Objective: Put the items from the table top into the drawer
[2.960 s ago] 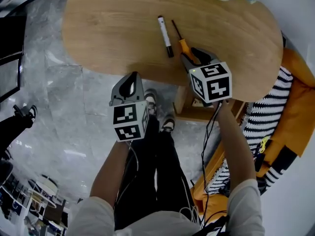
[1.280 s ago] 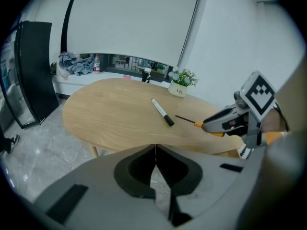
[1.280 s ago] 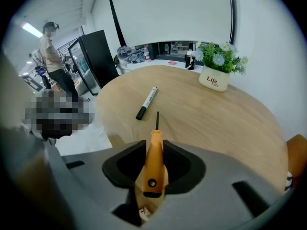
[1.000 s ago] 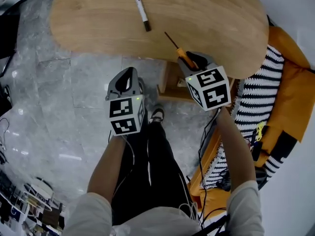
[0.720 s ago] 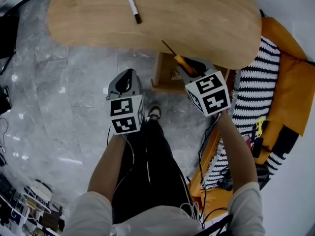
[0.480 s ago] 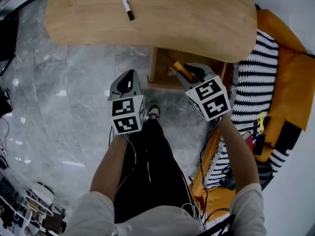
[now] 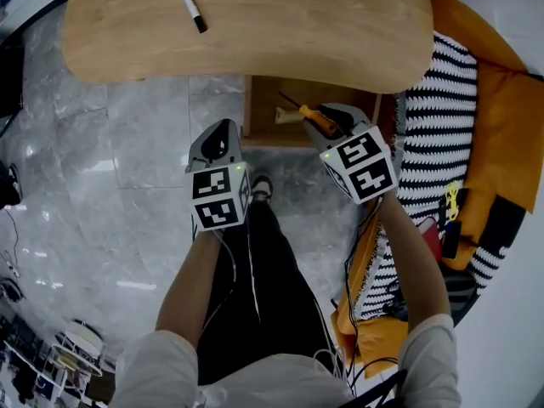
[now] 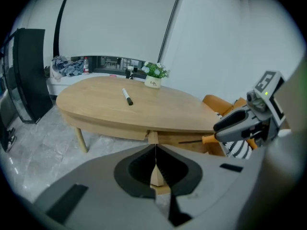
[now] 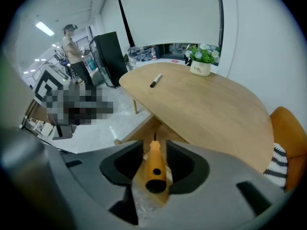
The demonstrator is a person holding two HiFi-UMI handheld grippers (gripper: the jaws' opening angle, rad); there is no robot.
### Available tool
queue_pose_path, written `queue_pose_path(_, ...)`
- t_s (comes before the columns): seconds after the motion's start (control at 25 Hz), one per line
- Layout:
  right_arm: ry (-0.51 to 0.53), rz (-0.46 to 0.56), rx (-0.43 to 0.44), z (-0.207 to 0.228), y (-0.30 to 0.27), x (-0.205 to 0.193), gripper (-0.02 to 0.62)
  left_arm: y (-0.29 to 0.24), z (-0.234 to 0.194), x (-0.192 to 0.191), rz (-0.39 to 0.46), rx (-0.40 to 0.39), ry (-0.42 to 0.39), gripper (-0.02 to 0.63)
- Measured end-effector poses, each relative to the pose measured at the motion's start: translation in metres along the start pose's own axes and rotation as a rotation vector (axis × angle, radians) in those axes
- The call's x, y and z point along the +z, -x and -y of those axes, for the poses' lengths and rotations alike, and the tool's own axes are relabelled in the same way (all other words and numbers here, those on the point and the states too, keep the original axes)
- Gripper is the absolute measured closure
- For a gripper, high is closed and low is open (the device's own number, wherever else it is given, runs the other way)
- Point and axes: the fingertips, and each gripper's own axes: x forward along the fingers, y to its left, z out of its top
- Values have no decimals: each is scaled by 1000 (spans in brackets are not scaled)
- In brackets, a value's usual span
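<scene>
My right gripper (image 7: 327, 119) is closed on the orange handle of a screwdriver (image 9: 155, 164), but its jaws are opening. The tool's thin shaft (image 7: 287, 102) points over the open wooden drawer (image 7: 255, 130) that sticks out from under the oval wooden table (image 7: 297, 24). A pale, stick-like item (image 7: 289, 115) lies inside the drawer. A black-and-white marker (image 7: 191, 7) lies on the table top, also seen as the marker (image 8: 127, 96) from the left. My left gripper (image 8: 155, 150) is shut and empty, hovering over the floor left of the drawer.
A small potted plant (image 9: 201, 63) stands at the table's far edge. An orange chair with a striped cushion (image 7: 446, 100) sits right of the drawer. Grey marble floor (image 7: 110, 160) lies to the left. A person (image 9: 72, 47) stands far off by a black cabinet.
Both grippers pulled back from the table toward my body. The right one carried the screwdriver off the table edge to above the open drawer. The marker stayed on the table.
</scene>
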Motion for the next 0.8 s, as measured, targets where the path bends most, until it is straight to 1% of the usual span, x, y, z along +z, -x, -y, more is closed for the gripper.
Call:
queue_pose_path(0.04,2,3,-21,5,0,-1,413,-1,2,1,-1,-1,-4,597)
queue_pose_path(0.08,1,2,-36,10,0,-3,394,-3,3,2,-2,-2,-7,597)
queue_pose_path(0.16,-24,1,-53,19,2,-5,424,-5,5,5,-2,-4,-13,597)
queue_pose_path(0.28,-81,12,-65,29,5,-7,425,-8,5,8,-2,-6,-20,598)
queue_pose_path(0.44,-124,12,-74,36,2,-9,431,-12,2,6,-11,-5,-17,597)
queue_pose_path(0.6,-131,6,-72,36,-5,-4,433,-13,-6,6,-19,3,-9,597)
queue_pose_path(0.8,-114,8,-55,29,-19,19,433,-13,-26,11,-18,22,9,597)
